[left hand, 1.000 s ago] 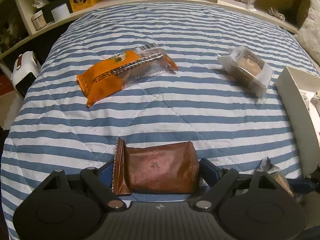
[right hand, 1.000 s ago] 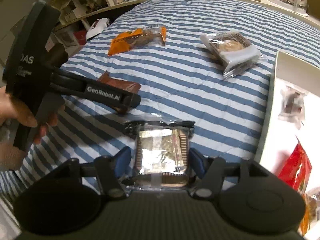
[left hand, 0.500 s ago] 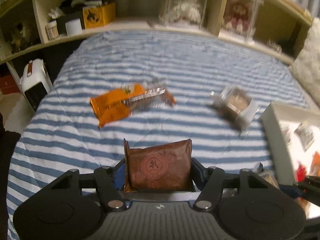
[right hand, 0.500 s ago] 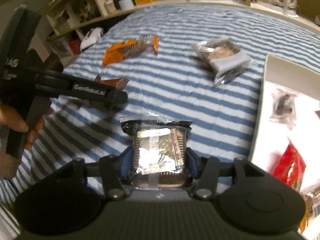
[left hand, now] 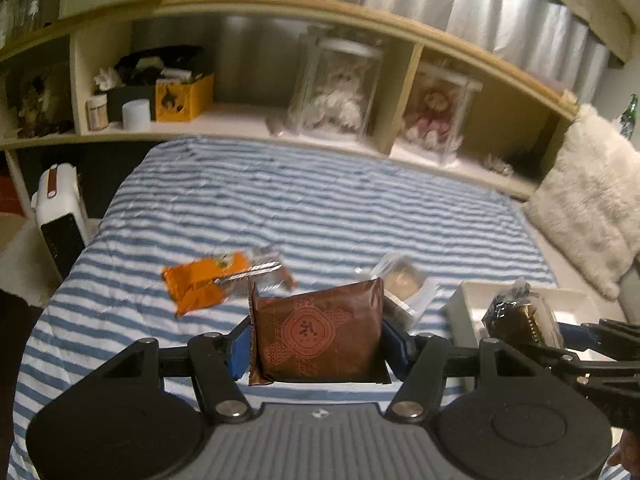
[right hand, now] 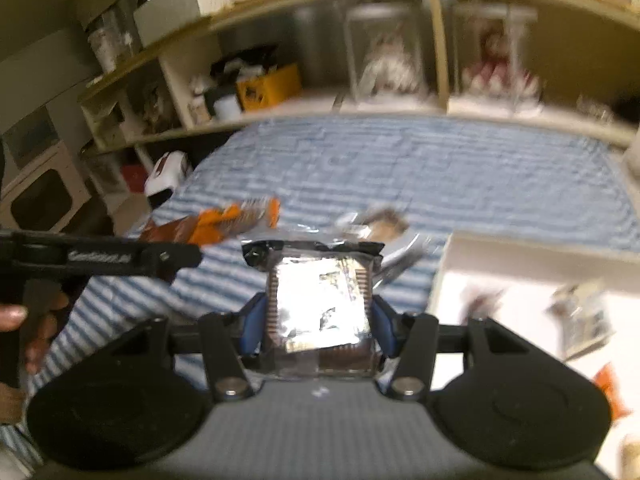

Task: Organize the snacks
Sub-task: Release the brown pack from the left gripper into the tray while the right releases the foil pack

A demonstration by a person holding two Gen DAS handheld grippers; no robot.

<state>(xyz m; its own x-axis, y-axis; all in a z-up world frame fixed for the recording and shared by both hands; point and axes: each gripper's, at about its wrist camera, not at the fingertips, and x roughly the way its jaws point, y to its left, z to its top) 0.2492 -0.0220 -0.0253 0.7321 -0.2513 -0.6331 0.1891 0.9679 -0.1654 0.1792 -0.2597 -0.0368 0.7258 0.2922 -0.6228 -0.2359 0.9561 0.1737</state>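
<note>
Snacks ride in both tongs above the blue-and-white striped quilt [left hand: 320,208] — the left gripper [left hand: 316,346] has clamped partway onto a brown patterned foil packet [left hand: 316,336], the right gripper [right hand: 318,326] onto a clear-wrapped ridged brown biscuit [right hand: 320,308]. Beside them lies a white rectangular box [right hand: 520,248].

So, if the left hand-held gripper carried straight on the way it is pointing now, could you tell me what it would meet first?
Probably the striped blanket, near the clear-wrapped pastry. The left hand-held gripper, shut on the brown packet, points downward over the bed; depth is unclear, so the pastry itself might come first.
</note>
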